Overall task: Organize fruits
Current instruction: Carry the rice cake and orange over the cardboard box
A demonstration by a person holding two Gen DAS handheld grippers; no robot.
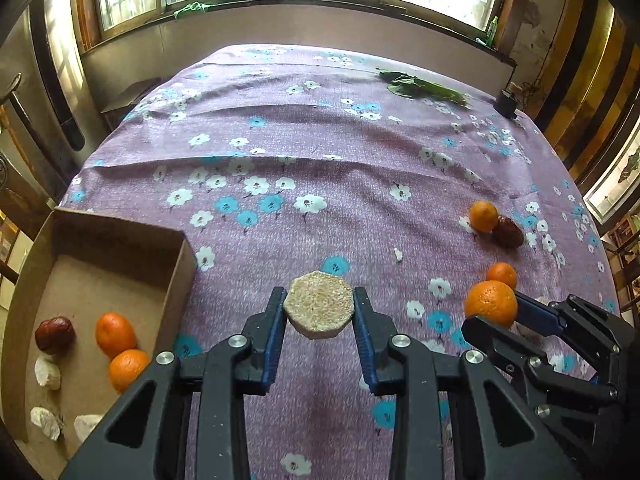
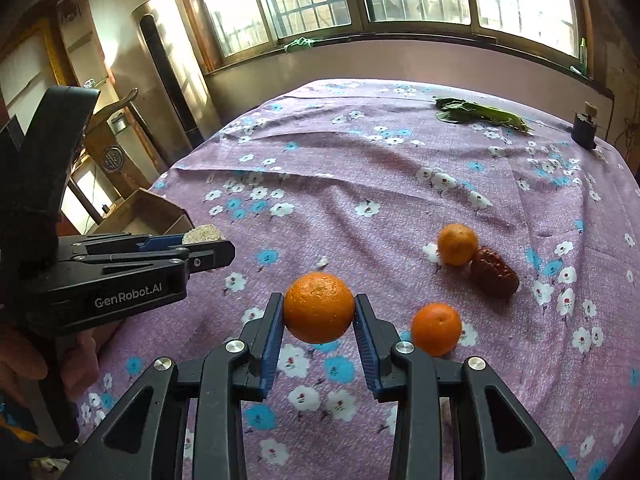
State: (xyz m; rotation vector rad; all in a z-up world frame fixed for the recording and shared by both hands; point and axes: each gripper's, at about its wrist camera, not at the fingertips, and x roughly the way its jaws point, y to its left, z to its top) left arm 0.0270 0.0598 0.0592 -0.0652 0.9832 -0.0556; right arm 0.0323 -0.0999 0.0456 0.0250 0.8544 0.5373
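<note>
A round sesame cake (image 1: 319,305) is pinched between the jaws of the left gripper (image 1: 319,307), raised above the floral cloth (image 1: 304,128), just right of the cardboard box (image 1: 182,258) at the bench's near left edge. An orange (image 2: 319,307) is clamped in the jaws of the right gripper (image 2: 319,309). Two loose oranges (image 2: 457,244) (image 2: 436,329) and a red date (image 2: 494,271) are seen toward the right edge.

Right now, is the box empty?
No. The box holds two oranges, a date and pale lumps.
</note>
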